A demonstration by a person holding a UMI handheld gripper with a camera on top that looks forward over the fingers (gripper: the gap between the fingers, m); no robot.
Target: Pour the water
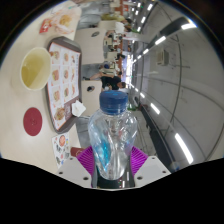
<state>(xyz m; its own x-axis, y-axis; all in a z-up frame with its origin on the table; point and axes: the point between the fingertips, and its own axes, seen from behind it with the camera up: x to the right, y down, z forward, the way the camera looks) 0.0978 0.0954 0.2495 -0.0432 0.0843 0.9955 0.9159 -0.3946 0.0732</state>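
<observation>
A clear water bottle [112, 140] with a blue cap [113, 101] is clenched between the jaws of the gripper [112, 160], held tilted. Beyond it, a laminated menu [64, 82], a pale bowl [34, 68] and a dark red coaster [35, 121] are seen on the worktop [20, 100].

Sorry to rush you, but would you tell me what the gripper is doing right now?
Gripper: closed on the clear water bottle with the blue cap; both pink pads press its sides, holding it upright.
</observation>
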